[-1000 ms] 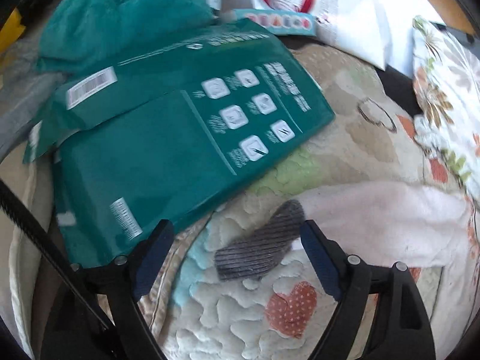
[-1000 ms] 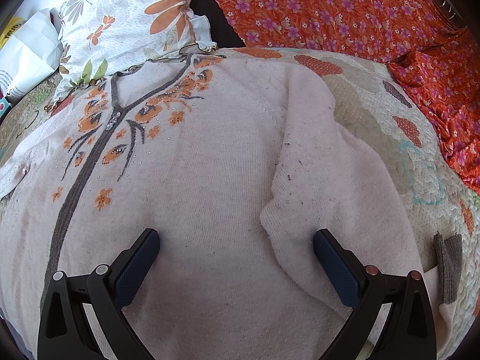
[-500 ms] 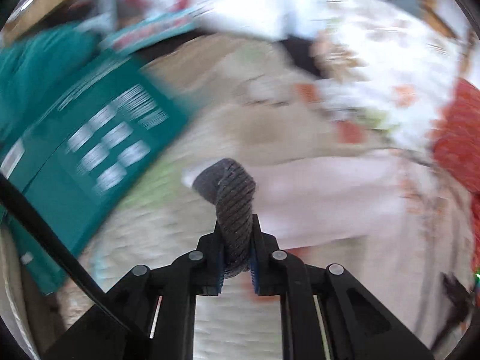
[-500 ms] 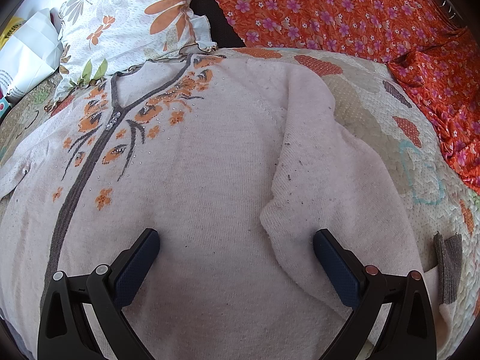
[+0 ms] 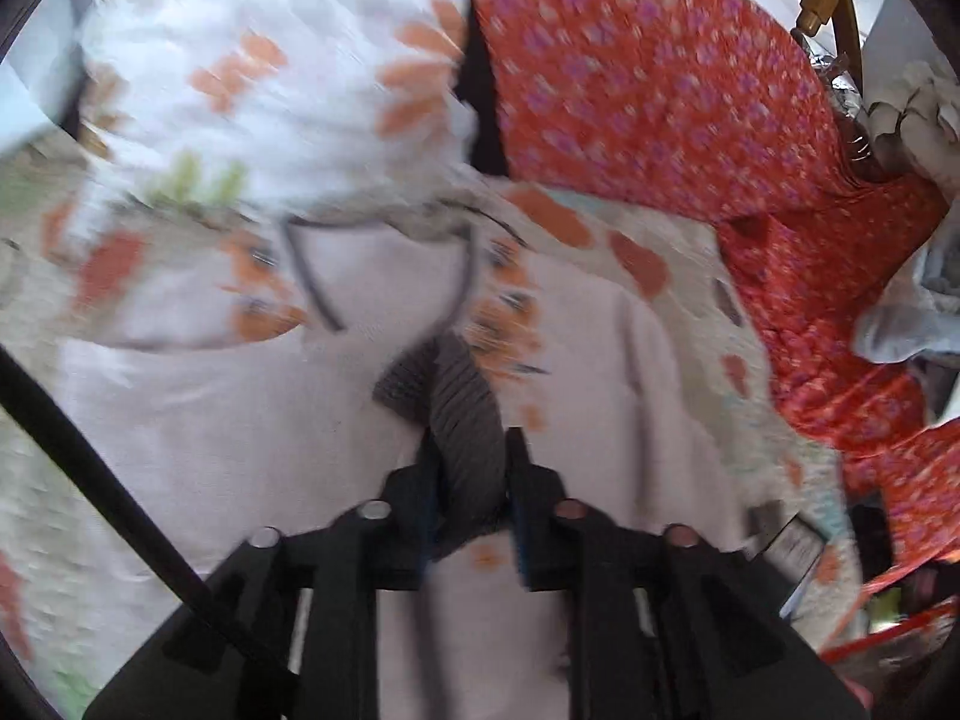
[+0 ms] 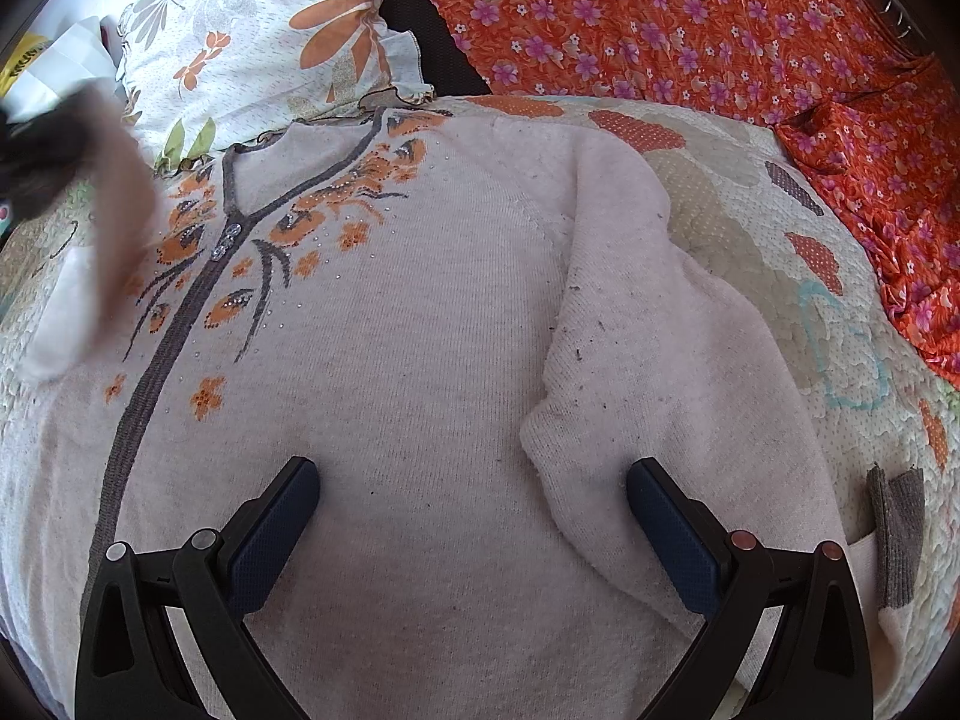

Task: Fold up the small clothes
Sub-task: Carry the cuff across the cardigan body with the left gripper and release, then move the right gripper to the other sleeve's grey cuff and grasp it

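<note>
A pale pink cardigan [image 6: 420,348] with grey trim and orange flowers lies flat on a quilted bedspread [image 6: 750,252]. My left gripper [image 5: 471,468] is shut on the grey ribbed cuff [image 5: 462,420] of the left sleeve and holds it raised over the cardigan's chest [image 5: 240,420], below the neckline. The lifted sleeve shows blurred at the left of the right wrist view [image 6: 90,210]. My right gripper [image 6: 474,510] is open and empty over the cardigan's lower body. The right sleeve [image 6: 660,360] lies folded along the side, its grey cuff [image 6: 897,534] at the far right.
A white floral pillow [image 6: 258,48] lies beyond the neckline. An orange flowered cloth [image 6: 690,18] covers the back and right of the bed. Wooden bed posts [image 5: 822,6] and a grey-white bundle [image 5: 924,120] stand at the far right in the left wrist view.
My left gripper closed on the grey sleeve cuff, lifted it and swung right, carrying it from beside the green package over the cardigan's chest. My right gripper has not moved.
</note>
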Demonstrator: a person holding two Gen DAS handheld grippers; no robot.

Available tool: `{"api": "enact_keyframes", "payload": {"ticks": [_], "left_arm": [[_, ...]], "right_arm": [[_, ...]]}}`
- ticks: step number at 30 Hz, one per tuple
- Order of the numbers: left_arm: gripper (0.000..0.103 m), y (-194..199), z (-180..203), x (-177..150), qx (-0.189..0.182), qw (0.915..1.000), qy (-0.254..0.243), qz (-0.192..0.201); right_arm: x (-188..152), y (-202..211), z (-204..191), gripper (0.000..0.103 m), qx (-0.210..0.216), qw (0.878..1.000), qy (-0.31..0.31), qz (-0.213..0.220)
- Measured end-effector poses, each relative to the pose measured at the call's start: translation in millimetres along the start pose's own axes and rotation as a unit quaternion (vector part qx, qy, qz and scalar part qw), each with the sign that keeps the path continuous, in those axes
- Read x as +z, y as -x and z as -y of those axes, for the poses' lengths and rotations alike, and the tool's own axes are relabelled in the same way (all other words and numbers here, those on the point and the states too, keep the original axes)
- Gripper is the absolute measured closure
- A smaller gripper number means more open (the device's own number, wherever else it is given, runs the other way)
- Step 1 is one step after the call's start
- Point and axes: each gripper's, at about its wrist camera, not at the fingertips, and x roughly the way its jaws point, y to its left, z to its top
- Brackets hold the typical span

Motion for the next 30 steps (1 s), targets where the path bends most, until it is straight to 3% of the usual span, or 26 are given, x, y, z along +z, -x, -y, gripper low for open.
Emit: {"api": "enact_keyframes", "payload": {"ticks": [1, 3, 6, 9, 13, 17, 21, 26, 30], "left_arm": [[0.068, -1.0, 4.8, -2.7, -0.013, 0.9999, 0.007, -0.002], [0.046, 5.2, 11.2, -7.1, -0.037, 0.9992, 0.016, 0.003], [0.032, 30.6, 5.3, -17.5, -0.035, 0.9991, 0.008, 0.023], [0.029, 62.7, -16.8, -32.5, 0.020, 0.9986, 0.018, 0.045], [0.028, 101.0, -56.5, -68.7, 0.115, 0.9890, 0.051, 0.077], [0.022, 113.0, -81.0, -106.3, 0.148, 0.9798, 0.087, 0.104], [0.022, 102.8, -95.4, -134.8, 0.149, 0.9802, 0.093, 0.092], [0.022, 93.2, -107.4, -145.4, 0.164, 0.9790, 0.081, 0.090], [0.022, 95.5, -119.6, -144.9, 0.114, 0.9807, 0.131, 0.090]], "right_arm": [[-0.1, -0.2, 0.1, 0.000, 0.000, 1.000, 0.000, 0.000], [-0.1, -0.1, 0.1, 0.000, 0.000, 1.000, 0.000, 0.000], [-0.1, -0.1, 0.1, 0.000, 0.000, 1.000, 0.000, 0.000], [0.0, -0.1, 0.0, 0.000, 0.000, 1.000, 0.000, 0.000], [-0.1, -0.1, 0.1, 0.000, 0.000, 1.000, 0.000, 0.000], [0.0, -0.1, 0.0, 0.000, 0.000, 1.000, 0.000, 0.000], [-0.1, -0.1, 0.0, 0.000, 0.000, 1.000, 0.000, 0.000], [0.6, -0.6, -2.8, 0.000, -0.006, 1.000, 0.003, -0.001], [1.0, -0.9, 2.7, 0.000, 0.009, 1.000, -0.010, -0.013]]}}
